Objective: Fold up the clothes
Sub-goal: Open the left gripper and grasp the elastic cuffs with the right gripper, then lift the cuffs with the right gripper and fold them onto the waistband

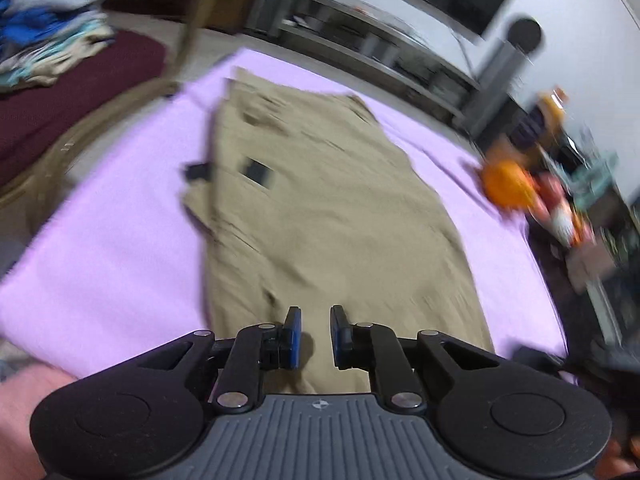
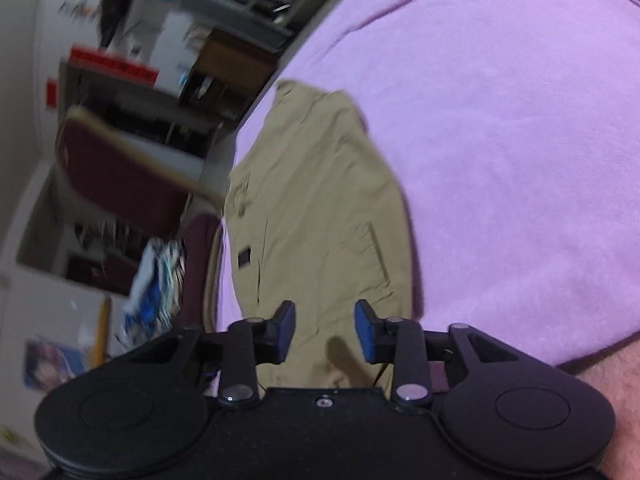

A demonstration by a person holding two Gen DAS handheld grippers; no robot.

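A khaki garment [image 1: 328,208] lies spread flat on a lilac sheet [image 1: 108,248], with a small black patch [image 1: 258,174] near its left seam. My left gripper [image 1: 315,336] hovers open over the garment's near end, nothing between its blue pads. In the right wrist view the same khaki garment [image 2: 320,216] stretches away along the left edge of the lilac sheet [image 2: 500,140]. My right gripper [image 2: 325,330] stands open above the garment's near end, holding nothing. Both views are blurred by motion.
A pile of blue and white clothes [image 1: 44,28] sits on a maroon chair [image 1: 72,92] at the far left, also seen as the clothes pile [image 2: 154,292]. An orange ball-like object [image 1: 506,188] lies at the sheet's right edge. Shelving [image 1: 380,48] lines the back wall.
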